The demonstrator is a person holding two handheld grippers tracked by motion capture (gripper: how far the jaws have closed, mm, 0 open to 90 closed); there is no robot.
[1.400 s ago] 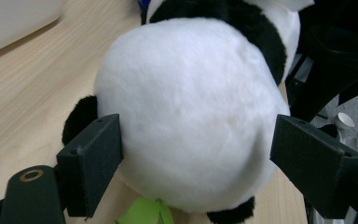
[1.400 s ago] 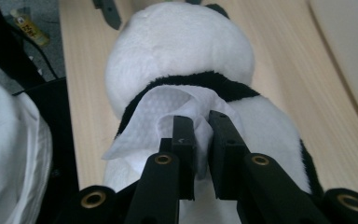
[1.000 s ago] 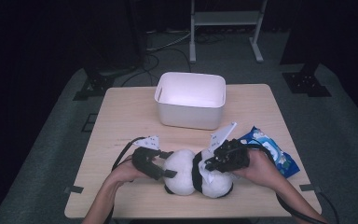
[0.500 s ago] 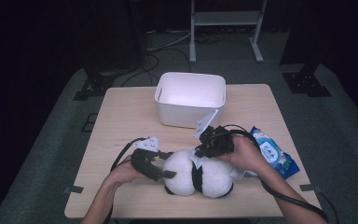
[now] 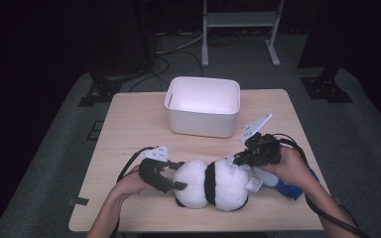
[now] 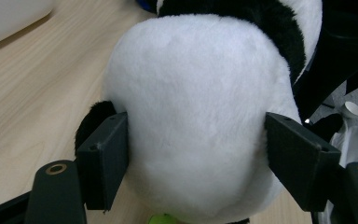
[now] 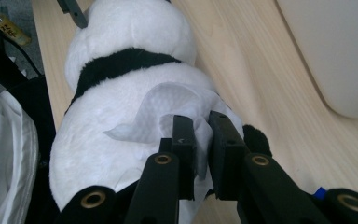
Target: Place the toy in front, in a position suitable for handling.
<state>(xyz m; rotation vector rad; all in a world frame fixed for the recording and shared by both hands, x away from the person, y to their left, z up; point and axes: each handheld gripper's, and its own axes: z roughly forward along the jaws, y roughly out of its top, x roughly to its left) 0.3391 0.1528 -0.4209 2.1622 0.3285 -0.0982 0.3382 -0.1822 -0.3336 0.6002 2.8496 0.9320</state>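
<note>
While the wiping goes on, items run largest to smallest, each placed against the plush panda.

Table [image 5: 129, 124] — pale wood, bearing everything.

White bin [image 5: 203, 105] — behind the panda, well apart, toward the far edge.

Plush panda [image 5: 213, 184] — lying on its side near the table's front edge, white with a black band round the middle.

Blue packet [image 5: 290, 189] — just beside the panda's right end, partly under the person's right hand.

Left gripper [image 6: 196, 154] — at the panda's left end, jaws spread wide and pressed into either flank of the white plush [image 6: 191, 116], holding it steady.

Right gripper [image 7: 199, 140] — over the panda's right end, jaws clenched on a wet wipe [image 7: 168, 107], which lies crumpled against the fur.

Judgement on the step: this looks like wiping the fur clean. To do it well, the left clamp should stay firm so the soft body does not roll, and the wipe should be drawn in short strokes with light downward pressure — too hard and the sheet may tear or slip from the jaws.
</note>
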